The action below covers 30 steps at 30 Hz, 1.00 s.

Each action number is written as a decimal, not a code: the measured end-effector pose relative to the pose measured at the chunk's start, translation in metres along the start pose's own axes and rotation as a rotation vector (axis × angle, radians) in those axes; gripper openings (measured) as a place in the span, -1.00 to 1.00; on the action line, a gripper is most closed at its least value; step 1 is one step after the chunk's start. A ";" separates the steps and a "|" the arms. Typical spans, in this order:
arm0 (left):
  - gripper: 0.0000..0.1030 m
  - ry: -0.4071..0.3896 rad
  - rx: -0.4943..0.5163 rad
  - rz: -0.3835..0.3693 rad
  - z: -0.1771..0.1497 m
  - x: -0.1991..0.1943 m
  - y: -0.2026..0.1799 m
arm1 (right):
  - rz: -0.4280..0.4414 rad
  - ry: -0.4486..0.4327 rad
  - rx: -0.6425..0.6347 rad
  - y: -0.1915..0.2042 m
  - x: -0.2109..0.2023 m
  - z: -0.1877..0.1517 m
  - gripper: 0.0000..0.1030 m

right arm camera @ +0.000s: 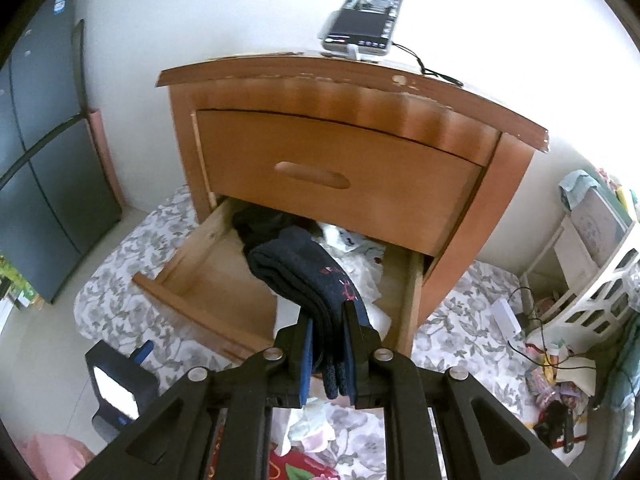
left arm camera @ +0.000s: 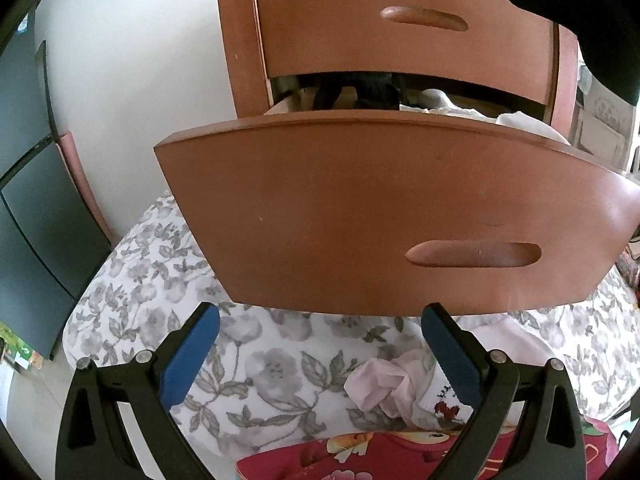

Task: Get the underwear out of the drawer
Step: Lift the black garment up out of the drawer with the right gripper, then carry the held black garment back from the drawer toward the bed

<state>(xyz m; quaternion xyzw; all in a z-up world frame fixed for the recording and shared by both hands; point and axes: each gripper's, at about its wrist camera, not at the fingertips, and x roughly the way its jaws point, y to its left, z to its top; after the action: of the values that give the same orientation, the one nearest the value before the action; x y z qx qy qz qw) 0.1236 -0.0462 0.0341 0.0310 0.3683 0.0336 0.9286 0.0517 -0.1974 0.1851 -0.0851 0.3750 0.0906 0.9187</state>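
Brown wood nightstand (left arm camera: 304, 20), two drawers. Left wrist view: lower drawer (left arm camera: 360, 216) pulled out, its curved front close to the camera; white and dark cloth visible in the gap behind it. Left tongs (left arm camera: 320, 340) spread wide below the drawer front, nothing between the blue pads (left arm camera: 192, 356). Beneath them a floral sheet (left arm camera: 160, 288) carrying a small pile of pale pink and white clothes (left arm camera: 384, 388) and a red patterned cloth (left arm camera: 360, 460). Dark fabric hangs at the upper right corner.

Right wrist view: right tongs (right arm camera: 328, 352) nearly closed, pads pinching a folded dark navy garment (right arm camera: 308, 272) with red stitching, held above the open drawer. More dark and white clothes lie at the drawer's back. Upper drawer (right arm camera: 340, 176) closed. A phone (right arm camera: 364, 20) with cable stands on the nightstand top. Left tongs body at lower left; white basket (right arm camera: 596, 300) at right.
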 end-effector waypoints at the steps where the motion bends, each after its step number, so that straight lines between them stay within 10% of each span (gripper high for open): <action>1: 0.95 -0.003 0.000 0.000 0.000 -0.001 0.000 | 0.006 -0.001 -0.005 0.002 -0.002 -0.002 -0.74; 30: 0.95 -0.036 -0.025 -0.003 0.002 -0.008 0.006 | 0.098 0.102 -0.066 0.035 0.012 -0.055 -0.74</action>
<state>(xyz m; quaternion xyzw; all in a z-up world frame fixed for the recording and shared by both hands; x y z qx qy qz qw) 0.1188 -0.0409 0.0414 0.0195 0.3512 0.0361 0.9354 0.0149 -0.1747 0.1347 -0.1012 0.4218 0.1433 0.8896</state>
